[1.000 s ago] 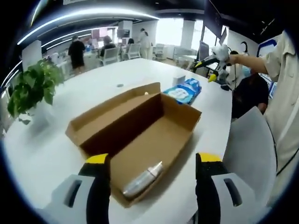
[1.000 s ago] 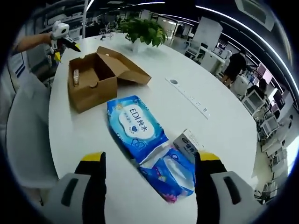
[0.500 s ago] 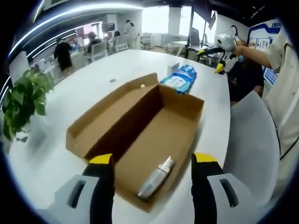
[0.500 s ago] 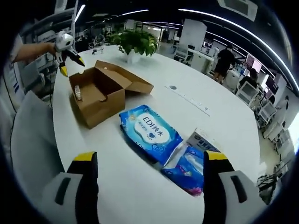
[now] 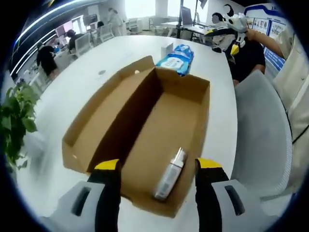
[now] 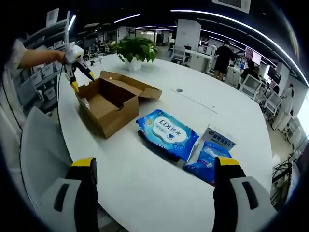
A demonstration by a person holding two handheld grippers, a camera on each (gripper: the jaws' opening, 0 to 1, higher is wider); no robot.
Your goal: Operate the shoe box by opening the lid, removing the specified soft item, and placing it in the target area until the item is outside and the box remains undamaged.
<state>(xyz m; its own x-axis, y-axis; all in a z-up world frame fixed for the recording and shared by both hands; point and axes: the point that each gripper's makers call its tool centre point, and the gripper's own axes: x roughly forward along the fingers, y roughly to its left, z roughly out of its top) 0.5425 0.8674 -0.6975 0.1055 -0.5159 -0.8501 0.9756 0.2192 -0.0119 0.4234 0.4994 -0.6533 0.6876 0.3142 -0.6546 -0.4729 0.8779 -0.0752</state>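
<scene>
Lid's open, left tool (image 5: 157, 169) jaws apart above silver bottle (image 5: 170, 174) in shoe box (image 5: 140, 140); next: descend, grip; right tool (image 6: 153, 166) apart, idle.

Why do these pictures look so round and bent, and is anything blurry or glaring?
Left gripper view: the fisheye lens bows the shoe box, the plant at the edge is smeared, and the bottle glints. Right gripper view: the white table curves, ceiling light strips glare, and the blue wipes pack stays sharp.
</scene>
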